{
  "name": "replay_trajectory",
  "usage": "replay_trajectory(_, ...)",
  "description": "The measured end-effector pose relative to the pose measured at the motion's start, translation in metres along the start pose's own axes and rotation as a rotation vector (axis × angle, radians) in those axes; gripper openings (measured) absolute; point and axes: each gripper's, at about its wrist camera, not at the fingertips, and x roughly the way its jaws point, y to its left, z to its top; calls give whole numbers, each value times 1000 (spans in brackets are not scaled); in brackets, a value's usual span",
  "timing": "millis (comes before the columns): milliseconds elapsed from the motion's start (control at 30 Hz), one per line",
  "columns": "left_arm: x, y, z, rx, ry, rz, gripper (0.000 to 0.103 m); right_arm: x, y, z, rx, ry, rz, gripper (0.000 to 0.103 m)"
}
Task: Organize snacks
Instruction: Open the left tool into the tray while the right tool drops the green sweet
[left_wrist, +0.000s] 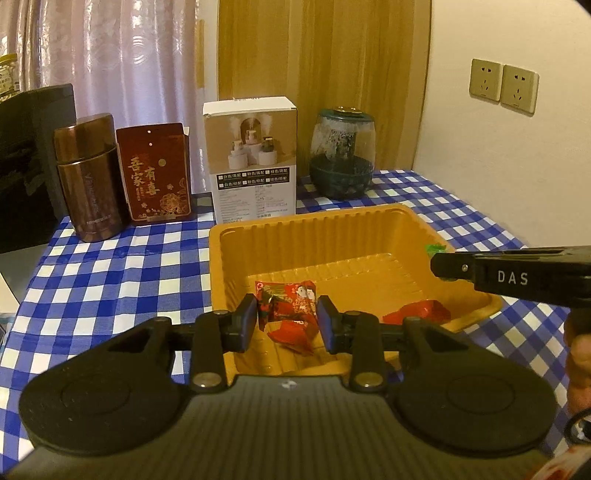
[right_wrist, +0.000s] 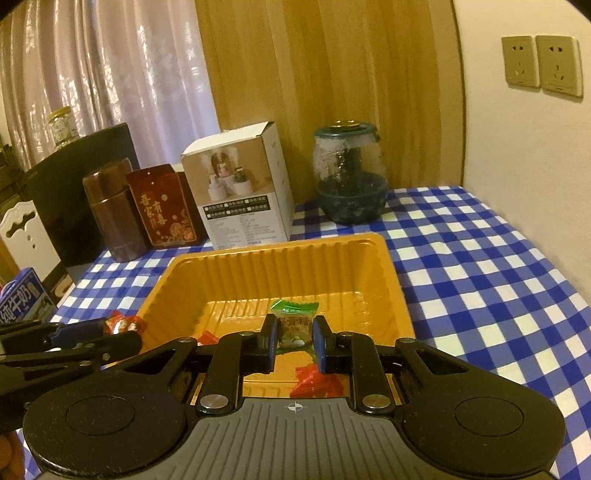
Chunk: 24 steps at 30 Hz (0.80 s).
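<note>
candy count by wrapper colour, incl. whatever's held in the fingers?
Red-wrapped: 3. One held in the left gripper, as red candy; two loose in the orange tray, at and.
Green-wrapped: 1. The green candy, held in the right gripper.
Total: 4

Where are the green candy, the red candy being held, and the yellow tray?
green candy (right_wrist: 294, 325): right wrist view, middle of its wrapper, held in the right claw.
red candy (left_wrist: 287, 301): left wrist view, wrapper front, in the left claw.
yellow tray (left_wrist: 295, 230): left wrist view, ribbed far wall.
</note>
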Motion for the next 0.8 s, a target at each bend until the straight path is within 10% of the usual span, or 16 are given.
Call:
replay_trajectory(100,7,3,-3,-7,8,16,52,2,1,-1,0,7,4,20)
replay_trajectory(800,-10,14,-11,-34,24,28,52,12,11,3,28,-10,94,25)
